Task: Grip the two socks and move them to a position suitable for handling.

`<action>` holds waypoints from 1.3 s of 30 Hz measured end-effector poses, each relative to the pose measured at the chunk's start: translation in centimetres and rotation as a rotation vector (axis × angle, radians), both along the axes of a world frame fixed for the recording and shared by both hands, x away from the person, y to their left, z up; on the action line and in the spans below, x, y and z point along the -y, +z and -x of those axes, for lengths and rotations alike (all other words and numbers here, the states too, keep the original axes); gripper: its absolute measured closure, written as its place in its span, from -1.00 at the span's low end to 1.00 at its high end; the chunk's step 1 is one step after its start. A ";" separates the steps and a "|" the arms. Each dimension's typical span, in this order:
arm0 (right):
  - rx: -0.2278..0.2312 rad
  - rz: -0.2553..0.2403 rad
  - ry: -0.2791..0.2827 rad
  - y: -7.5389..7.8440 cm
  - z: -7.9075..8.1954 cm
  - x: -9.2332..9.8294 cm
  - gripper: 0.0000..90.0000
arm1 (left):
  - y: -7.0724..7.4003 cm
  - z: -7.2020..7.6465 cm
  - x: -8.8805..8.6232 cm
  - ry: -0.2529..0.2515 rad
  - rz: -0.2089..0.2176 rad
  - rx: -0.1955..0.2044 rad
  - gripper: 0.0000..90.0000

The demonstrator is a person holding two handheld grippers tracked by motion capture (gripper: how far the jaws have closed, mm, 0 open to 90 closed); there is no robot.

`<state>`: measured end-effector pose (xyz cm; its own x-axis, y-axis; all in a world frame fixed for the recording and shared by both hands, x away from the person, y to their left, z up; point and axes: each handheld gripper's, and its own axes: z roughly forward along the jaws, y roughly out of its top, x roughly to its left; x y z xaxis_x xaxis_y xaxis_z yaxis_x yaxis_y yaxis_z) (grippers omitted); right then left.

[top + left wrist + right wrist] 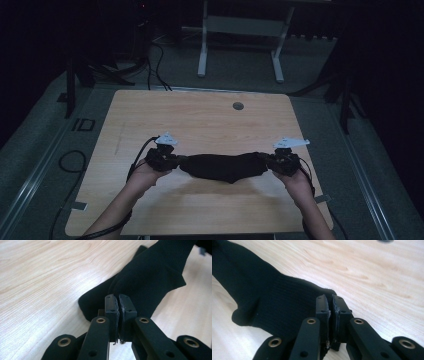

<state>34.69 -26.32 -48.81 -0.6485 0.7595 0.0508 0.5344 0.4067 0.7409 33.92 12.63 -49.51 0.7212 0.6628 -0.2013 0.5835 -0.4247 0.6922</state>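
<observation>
A black knitted cloth (226, 167) is held stretched between two hand-held grippers above a wooden table (200, 120).

The left gripper (176, 161) is clamped on one end of the cloth and the right gripper (269, 161) on the other, so that the fabric hangs between them in a shallow sag over the near half of the tabletop, with its shadow cast on the wood below. In the left gripper view, the jaws are seen pressed almost together, with a thin edge of the ribbed black fabric (150, 277) pinched between the pads. In the right gripper view, the jaws are likewise closed tight on a fold of the fabric (267, 305), which spreads away to the left.
</observation>
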 end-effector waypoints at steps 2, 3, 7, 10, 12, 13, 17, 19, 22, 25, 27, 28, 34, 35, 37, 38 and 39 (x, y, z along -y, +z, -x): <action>-0.030 0.008 -0.007 -1.1 -0.9 -0.1 0.87 | -0.7 -0.7 0.2 0.009 -0.007 -0.017 0.93; -0.042 0.016 -0.015 -1.7 -1.2 -0.1 0.87 | -1.1 -1.0 0.3 0.006 -0.009 -0.030 0.93; -0.091 0.039 -0.031 -3.6 -2.4 -0.2 0.87 | -2.4 -1.8 0.7 0.018 -0.019 -0.053 0.93; -0.106 0.050 -0.043 -4.6 -3.0 -0.1 0.87 | -3.3 -2.4 0.9 0.021 -0.019 -0.068 0.93; -0.116 0.061 -0.055 -5.1 -3.4 0.0 0.87 | -3.8 -2.7 1.0 0.025 -0.036 -0.070 0.93; -0.120 0.058 -0.057 -5.3 -3.5 0.0 0.87 | -4.2 -2.8 1.1 0.028 -0.040 -0.077 0.93; -0.114 0.060 -0.060 -5.6 -3.6 0.0 0.86 | -4.9 -3.1 1.1 0.036 -0.044 -0.081 0.92; -0.110 0.061 -0.059 -5.7 -3.6 0.1 0.85 | -5.2 -3.3 1.2 0.033 -0.050 -0.090 0.92; -0.106 0.063 -0.058 -5.7 -3.6 0.1 0.82 | -5.7 -3.3 1.3 0.029 -0.056 -0.097 0.91; -0.106 0.058 -0.060 -5.8 -3.6 0.1 0.79 | -5.9 -3.2 1.2 0.036 -0.054 -0.089 0.91; -0.105 0.060 -0.058 -5.8 -3.6 0.1 0.77 | -5.9 -3.2 1.2 0.040 -0.055 -0.086 0.90; -0.108 0.060 -0.058 -5.8 -3.6 0.1 0.76 | -5.9 -3.2 1.3 0.047 -0.059 -0.081 0.90; -0.108 0.068 -0.057 -5.9 -3.8 0.1 0.65 | -5.9 -3.3 1.3 0.069 -0.057 -0.067 0.77; -0.116 0.065 -0.057 -5.8 -3.9 0.1 0.59 | -5.8 -3.3 1.2 0.066 -0.044 -0.067 0.67; -0.127 0.046 -0.052 -5.5 -4.0 0.2 0.38 | -5.4 -3.0 1.1 0.070 -0.014 -0.047 0.38; -0.121 0.041 -0.051 -5.2 -3.9 0.3 0.27 | -5.2 -2.9 1.0 0.072 -0.003 -0.041 0.25; -0.117 0.040 -0.048 -5.1 -3.9 0.3 0.22 | -4.9 -2.8 0.8 0.075 0.009 -0.032 0.14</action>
<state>38.62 -26.65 -53.88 -0.6028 0.7925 0.0930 0.6356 0.4065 0.6564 36.72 11.79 -54.39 0.6626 0.7128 -0.2299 0.6353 -0.3725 0.6765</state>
